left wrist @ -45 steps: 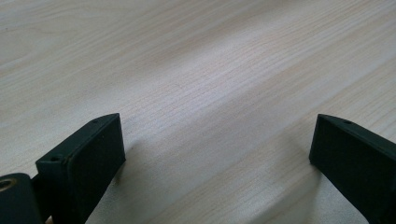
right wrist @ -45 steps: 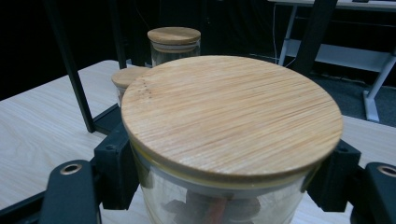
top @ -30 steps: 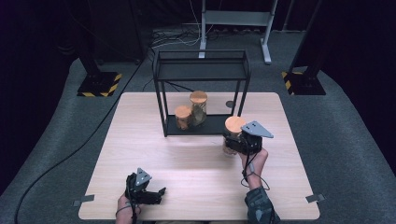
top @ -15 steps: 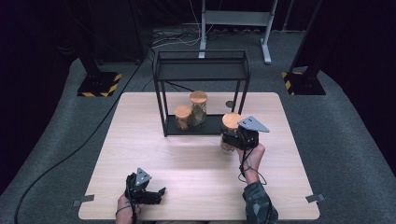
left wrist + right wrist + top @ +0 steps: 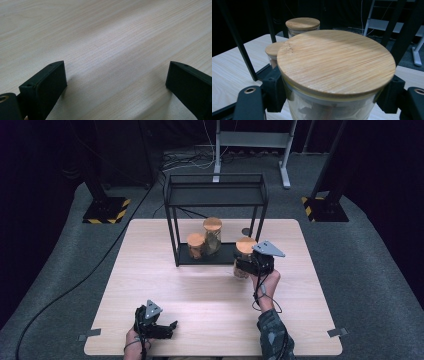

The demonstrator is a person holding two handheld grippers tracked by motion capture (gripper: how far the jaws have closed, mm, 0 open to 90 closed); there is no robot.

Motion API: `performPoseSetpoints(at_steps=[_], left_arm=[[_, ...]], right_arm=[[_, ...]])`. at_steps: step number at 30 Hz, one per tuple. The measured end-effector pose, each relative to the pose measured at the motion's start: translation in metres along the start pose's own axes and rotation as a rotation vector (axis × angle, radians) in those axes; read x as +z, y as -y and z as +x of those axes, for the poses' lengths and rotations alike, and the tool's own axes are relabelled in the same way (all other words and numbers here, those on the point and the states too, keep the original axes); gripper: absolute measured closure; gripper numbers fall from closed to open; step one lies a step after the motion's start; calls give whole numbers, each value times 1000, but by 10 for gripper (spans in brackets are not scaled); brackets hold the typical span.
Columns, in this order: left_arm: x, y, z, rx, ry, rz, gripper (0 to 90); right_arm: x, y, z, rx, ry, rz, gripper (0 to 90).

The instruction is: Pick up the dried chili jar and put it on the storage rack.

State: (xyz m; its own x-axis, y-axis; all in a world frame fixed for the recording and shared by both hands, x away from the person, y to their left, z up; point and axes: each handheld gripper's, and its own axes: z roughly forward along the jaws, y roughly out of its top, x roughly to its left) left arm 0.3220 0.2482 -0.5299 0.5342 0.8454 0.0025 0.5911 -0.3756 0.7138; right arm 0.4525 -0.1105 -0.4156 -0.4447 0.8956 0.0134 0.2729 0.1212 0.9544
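High view: pale wood table (image 5: 210,290), grey carpet (image 5: 370,285)

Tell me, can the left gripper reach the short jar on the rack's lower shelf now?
Probably yes. The left gripper is open, holds nothing, and bare table lies between it and the short jar. The rack's front is open there; the tall jar stands beside it.

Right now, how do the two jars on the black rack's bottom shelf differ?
The taller glass jar with a bamboo lid stands farther back, its lid higher; the shorter glass jar with a bamboo lid sits in front-left of it, lid lower. Both stand upright on the black metal rack, untouched by either tool.
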Motion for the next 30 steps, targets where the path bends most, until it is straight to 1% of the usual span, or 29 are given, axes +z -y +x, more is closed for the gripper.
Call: performPoseSetpoints(at_steps=[8,15,30], left_arm=[[0,0,0,0,0,0,27],[0,0,0,0,0,0,27],[0,0,0,0,0,0,27]], right_arm=[[7,-3,0,-5,6,1,246],[13,-5,0,7,7,-1,246],[30,-9,0,-2,19,10,246]])
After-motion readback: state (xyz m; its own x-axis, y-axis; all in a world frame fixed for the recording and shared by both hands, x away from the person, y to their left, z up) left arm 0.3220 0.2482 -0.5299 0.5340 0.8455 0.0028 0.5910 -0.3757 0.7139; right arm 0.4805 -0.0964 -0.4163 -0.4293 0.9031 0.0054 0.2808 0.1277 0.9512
